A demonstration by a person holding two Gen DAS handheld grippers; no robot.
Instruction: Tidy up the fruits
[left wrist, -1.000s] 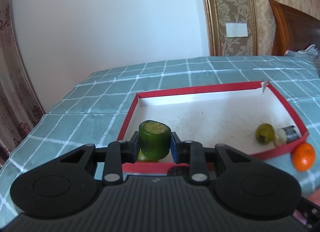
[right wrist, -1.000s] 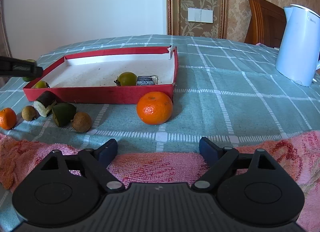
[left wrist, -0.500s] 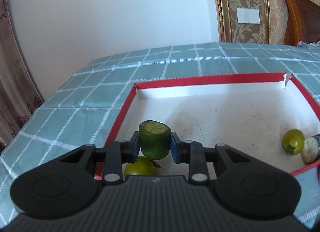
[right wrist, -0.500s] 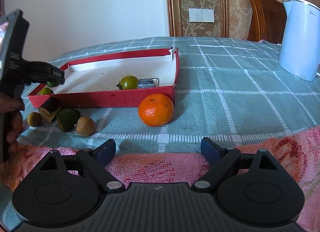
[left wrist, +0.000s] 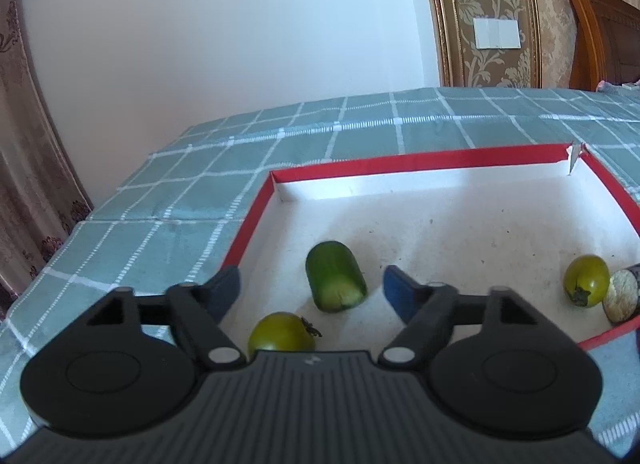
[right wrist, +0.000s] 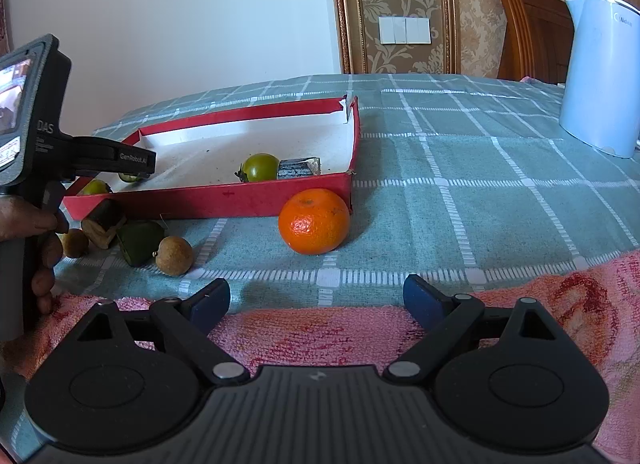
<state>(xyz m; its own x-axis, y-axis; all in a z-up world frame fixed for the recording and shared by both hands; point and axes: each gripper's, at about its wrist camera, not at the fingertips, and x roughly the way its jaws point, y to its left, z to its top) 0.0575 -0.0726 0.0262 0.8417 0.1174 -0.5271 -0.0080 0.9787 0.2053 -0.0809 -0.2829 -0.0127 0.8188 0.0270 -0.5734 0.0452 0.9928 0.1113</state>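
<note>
**Cucumber piece lying loose in the red tray**

The green cucumber piece [left wrist: 335,282] lay on its side on the speckled white floor of the red-rimmed cardboard tray [left wrist: 420,160], smooth-skinned, its pale cut end facing the camera. The left gripper [left wrist: 311,288] had just been opening; its jaws stood wide, touching nothing. A green tomato [left wrist: 281,334] sat just beside the piece. The right gripper [right wrist: 316,298] hung wide open and empty over a pink towel [right wrist: 320,334]. Most of the tray floor was bare.

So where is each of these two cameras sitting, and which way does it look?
Left wrist: on the left gripper, looking down into the red tray at a green cucumber piece; only its open fingers show.
Right wrist: on the right gripper, low over a pink towel, facing the orange; its fingers and the person's left hand show.
Shared: the tray.
</note>
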